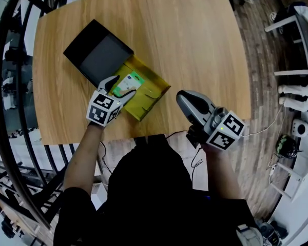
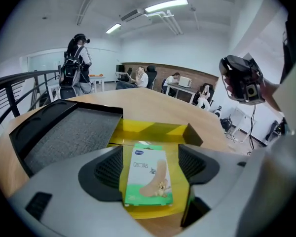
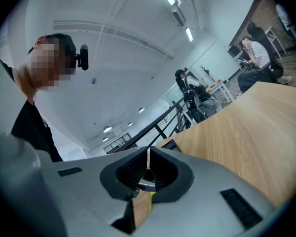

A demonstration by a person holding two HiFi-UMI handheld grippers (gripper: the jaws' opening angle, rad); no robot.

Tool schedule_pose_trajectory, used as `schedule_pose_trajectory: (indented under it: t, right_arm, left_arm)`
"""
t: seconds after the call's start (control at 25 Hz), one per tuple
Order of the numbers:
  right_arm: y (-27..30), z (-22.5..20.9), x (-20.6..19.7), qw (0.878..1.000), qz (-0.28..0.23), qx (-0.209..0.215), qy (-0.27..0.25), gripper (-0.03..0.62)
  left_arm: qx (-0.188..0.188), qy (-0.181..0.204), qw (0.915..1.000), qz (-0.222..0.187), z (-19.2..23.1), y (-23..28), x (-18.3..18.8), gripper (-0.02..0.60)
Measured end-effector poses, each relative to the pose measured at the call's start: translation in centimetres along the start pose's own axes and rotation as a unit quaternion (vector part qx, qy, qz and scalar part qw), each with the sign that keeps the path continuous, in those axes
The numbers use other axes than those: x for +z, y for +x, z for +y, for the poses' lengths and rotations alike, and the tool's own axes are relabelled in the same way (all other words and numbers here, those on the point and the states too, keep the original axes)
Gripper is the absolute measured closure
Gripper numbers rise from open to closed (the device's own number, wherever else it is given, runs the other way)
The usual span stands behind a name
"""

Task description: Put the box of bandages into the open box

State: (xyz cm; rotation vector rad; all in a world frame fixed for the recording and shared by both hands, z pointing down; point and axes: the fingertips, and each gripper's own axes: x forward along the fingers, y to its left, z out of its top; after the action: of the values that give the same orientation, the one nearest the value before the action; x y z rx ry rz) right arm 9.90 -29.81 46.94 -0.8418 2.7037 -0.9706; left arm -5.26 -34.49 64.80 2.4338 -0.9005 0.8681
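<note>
A green and white box of bandages (image 1: 129, 83) lies flat inside the open box's yellow tray (image 1: 153, 90), beside its raised black lid (image 1: 97, 53). My left gripper (image 1: 118, 89) reaches over the tray's near corner. In the left gripper view the box of bandages (image 2: 148, 177) sits between the wide-apart jaws of the left gripper (image 2: 150, 154), with a gap on the right side, on the yellow tray (image 2: 153, 131). My right gripper (image 1: 183, 97) hovers over the table's front edge to the right of the tray. The right gripper (image 3: 148, 164) is shut with nothing in it.
The wooden table (image 1: 185, 45) stretches bare behind and to the right of the open box. A black railing (image 1: 10, 86) runs along the left. White furniture (image 1: 297, 45) and a cable stand on the plank floor at right. People sit at desks (image 2: 138, 78) far off.
</note>
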Motion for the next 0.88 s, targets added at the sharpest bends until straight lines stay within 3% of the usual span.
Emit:
schedule_pose_trajectory:
  t: [0.2, 0.4, 0.88]
  right_arm:
    - [-0.3, 1.0, 0.3, 1.000, -0.009, -0.006, -0.008, 0.556]
    - [-0.5, 2.7, 0.8, 1.000, -0.020, -0.005, -0.021, 0.556]
    - [-1.5, 10.5, 3.4, 0.995, -0.049, 0.009, -0.081, 0.556]
  left_arm:
    - [0.003, 0.011, 0.9999, -0.009, 0.5, -0.8, 0.6, 0.229]
    - [0.007, 0.018, 0.9986, -0.049, -0.1, -3.3, 2.8, 0.239]
    - [0.025, 0.014, 0.9866, -0.160, -2.7, -15.4, 7.6, 0.321]
